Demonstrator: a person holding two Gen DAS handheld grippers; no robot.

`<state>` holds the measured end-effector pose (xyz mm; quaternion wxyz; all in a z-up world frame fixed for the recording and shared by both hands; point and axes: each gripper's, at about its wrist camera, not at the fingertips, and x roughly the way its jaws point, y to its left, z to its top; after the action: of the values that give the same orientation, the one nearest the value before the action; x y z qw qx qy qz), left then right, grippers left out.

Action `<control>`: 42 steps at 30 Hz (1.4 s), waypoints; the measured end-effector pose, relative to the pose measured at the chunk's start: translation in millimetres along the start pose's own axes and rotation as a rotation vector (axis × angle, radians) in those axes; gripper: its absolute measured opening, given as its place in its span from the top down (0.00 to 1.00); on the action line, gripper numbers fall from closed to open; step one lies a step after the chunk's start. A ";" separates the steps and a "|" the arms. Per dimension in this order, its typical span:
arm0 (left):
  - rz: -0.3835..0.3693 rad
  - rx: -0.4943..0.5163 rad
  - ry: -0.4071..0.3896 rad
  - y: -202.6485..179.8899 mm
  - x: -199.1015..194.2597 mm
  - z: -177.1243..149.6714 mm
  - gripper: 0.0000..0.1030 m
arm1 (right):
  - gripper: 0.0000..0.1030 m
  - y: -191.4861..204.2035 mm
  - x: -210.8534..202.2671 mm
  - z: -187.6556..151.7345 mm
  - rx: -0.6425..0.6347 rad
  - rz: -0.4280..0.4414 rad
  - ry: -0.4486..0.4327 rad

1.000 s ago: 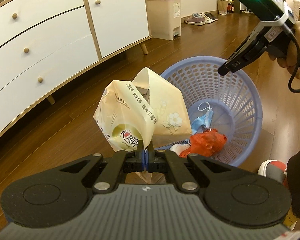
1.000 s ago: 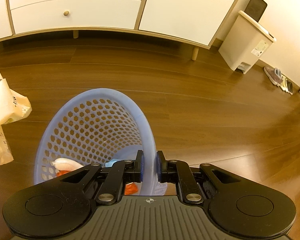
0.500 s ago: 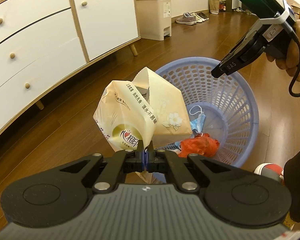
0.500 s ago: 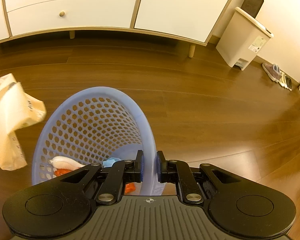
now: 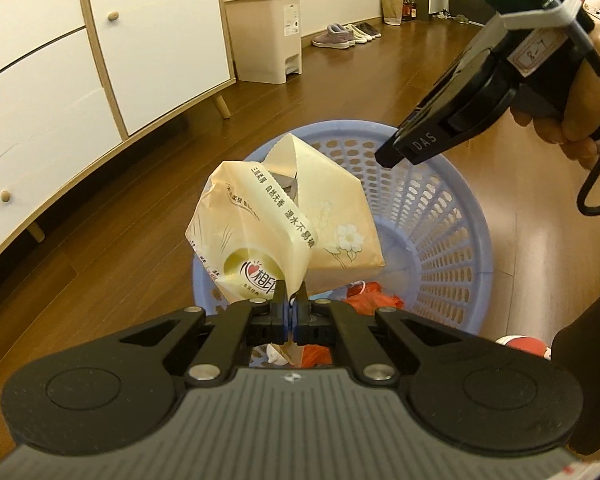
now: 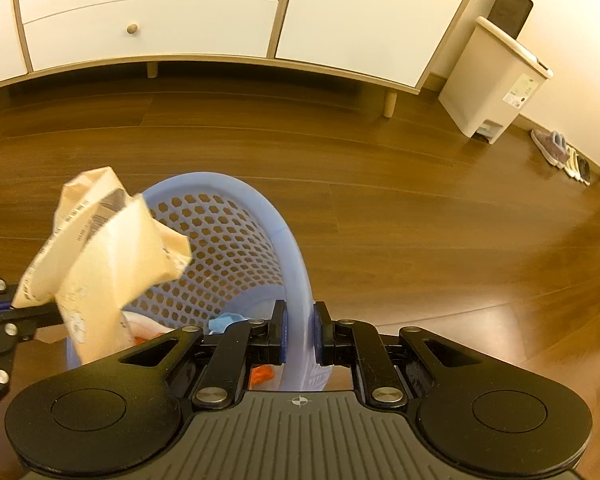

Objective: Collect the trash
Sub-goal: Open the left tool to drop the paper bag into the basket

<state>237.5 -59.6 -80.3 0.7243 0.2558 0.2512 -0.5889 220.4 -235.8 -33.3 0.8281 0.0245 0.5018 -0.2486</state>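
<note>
In the left wrist view the left gripper (image 5: 291,309) sits at the lower middle of the frame with its jaws pinched tight on a bottom corner of a crumpled cream tissue wrapper (image 5: 284,236). The wrapper stands up from the fingertips into the centre of the frame, printed with dark characters, a flower and a round logo, and it hangs over the near side of the blue basket (image 5: 452,216) that fills the middle right. Below the wrapper, inside the basket, a red plastic scrap (image 5: 374,300) shows just right of the fingertips, with something white lower down between the gripper's arms that is too hidden to name

At the upper right of that frame a hand (image 5: 580,116) holds the other gripper's black handle, its nose pointing down toward the far rim of the basket

In the right wrist view the right gripper (image 6: 299,334) is at the lower centre, its two blue-padded fingers (image 6: 281,332) clamped on the basket's rim (image 6: 296,280), one on the inside wall and one outside. The wrapper (image 6: 108,264) appears at the middle left, over the basket's left edge, held from the far left by the left gripper. A blue crumpled piece (image 6: 224,320) lies in the basket just left of the fingers

A white cabinet (image 6: 180,12) spans the top, a beige pedal bin (image 6: 496,80) stands upper right, all on a wooden floor (image 6: 420,220)
</note>
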 end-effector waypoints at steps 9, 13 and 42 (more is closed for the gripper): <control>-0.002 -0.005 0.021 0.3 17.5 5.0 0.93 | 0.91 6.7 -6.1 -7.6 -0.028 0.024 -0.013; 0.010 -0.028 0.026 0.3 24.6 9.9 0.66 | 0.91 6.5 -6.4 -8.5 -0.026 0.030 -0.013; 0.362 -0.343 0.085 102.1 -127.1 -96.5 0.66 | 0.92 73.2 -9.2 7.6 -0.165 0.123 -0.046</control>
<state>308.7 114.7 -59.8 0.8395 0.1946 0.3279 -0.3872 255.1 -170.3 -37.1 0.8524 -0.0185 0.4988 -0.1557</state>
